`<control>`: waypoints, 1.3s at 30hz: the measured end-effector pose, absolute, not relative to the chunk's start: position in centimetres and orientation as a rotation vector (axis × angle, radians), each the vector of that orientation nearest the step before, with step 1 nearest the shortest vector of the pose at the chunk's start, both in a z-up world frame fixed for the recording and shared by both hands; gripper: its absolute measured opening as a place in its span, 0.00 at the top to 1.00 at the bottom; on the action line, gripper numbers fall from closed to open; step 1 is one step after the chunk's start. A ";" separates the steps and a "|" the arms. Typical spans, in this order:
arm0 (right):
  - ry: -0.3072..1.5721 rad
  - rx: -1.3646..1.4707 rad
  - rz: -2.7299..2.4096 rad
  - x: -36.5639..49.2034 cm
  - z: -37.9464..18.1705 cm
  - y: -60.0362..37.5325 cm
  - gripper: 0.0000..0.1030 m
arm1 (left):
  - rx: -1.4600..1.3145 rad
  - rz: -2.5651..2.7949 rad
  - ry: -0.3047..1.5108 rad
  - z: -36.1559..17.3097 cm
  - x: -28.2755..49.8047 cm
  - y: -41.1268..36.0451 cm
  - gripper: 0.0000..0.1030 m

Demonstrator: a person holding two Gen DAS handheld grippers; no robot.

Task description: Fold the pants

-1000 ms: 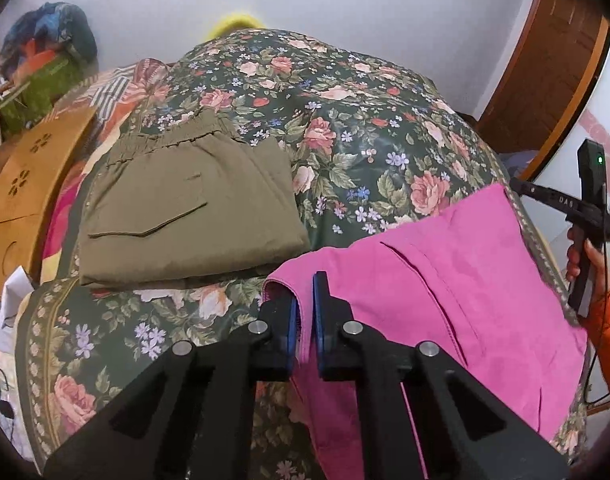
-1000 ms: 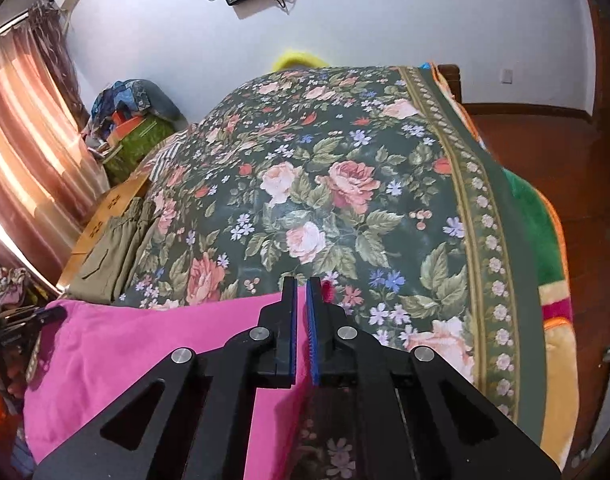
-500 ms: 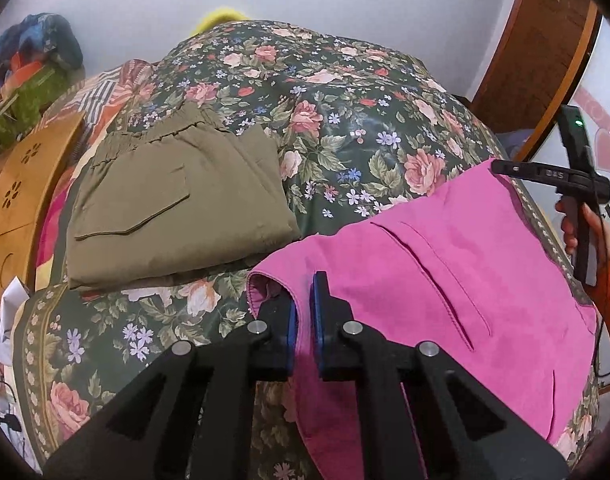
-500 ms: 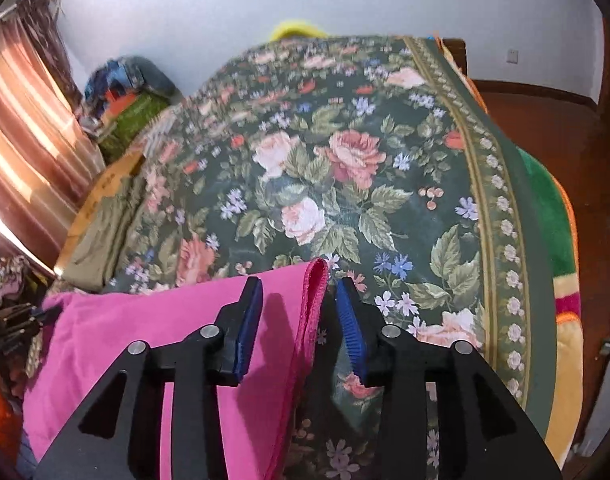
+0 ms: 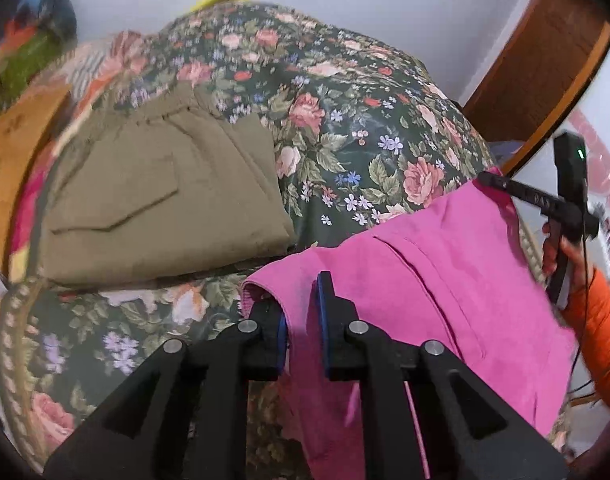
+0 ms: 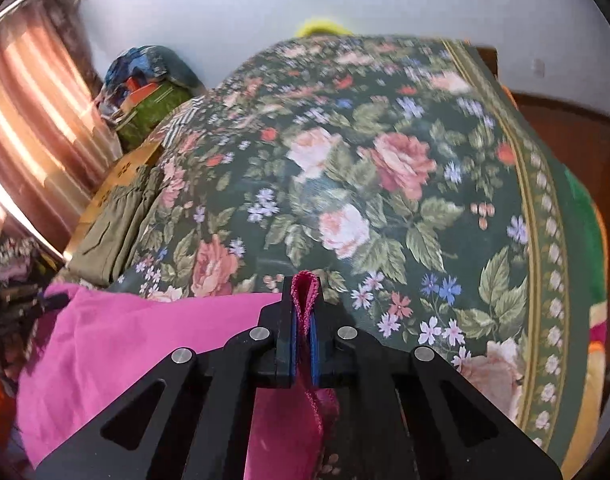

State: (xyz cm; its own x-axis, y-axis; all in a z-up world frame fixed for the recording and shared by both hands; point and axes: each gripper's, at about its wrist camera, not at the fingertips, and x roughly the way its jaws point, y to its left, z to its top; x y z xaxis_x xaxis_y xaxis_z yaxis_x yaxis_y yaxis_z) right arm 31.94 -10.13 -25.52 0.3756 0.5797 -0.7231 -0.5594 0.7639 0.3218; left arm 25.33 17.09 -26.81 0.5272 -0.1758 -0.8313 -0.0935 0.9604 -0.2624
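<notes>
Pink pants (image 5: 445, 280) lie across the near end of a floral bedspread (image 5: 345, 128). My left gripper (image 5: 303, 308) is at the pants' left corner; its jaws stand a little apart with pink cloth between them. My right gripper (image 6: 303, 320) is shut on the pants' right corner, with a fold of pink hem (image 6: 305, 292) sticking up between its pads. The pants also show in the right wrist view (image 6: 145, 340). The right gripper also shows in the left wrist view (image 5: 545, 200), held by a hand in an orange sleeve.
Folded olive pants (image 5: 161, 200) lie on the bed left of the pink ones, also in the right wrist view (image 6: 113, 224). A wooden board (image 5: 9, 152) and piled clothes (image 6: 145, 80) sit at the far left. A wooden door (image 5: 545, 60) stands at right.
My right gripper opened half a second ago and has shut again on the pink hem. My left gripper's jaws have parted slightly. The pants have shifted a little.
</notes>
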 end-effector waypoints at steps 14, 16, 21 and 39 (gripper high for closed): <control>0.817 -0.181 0.630 31.2 -24.5 -9.6 0.98 | -0.317 0.032 0.978 -26.5 23.5 18.3 0.96; 0.811 -0.199 0.622 31.1 -24.7 -9.4 0.98 | -0.306 0.037 0.984 -26.7 23.6 18.3 0.96; 0.792 -0.202 0.590 31.4 -24.7 -9.6 0.98 | -0.271 0.046 1.001 -26.8 24.2 17.9 0.96; 0.899 -0.150 0.917 26.3 -21.1 -1.8 0.56 | -0.187 -0.036 0.967 -23.4 25.8 13.7 0.73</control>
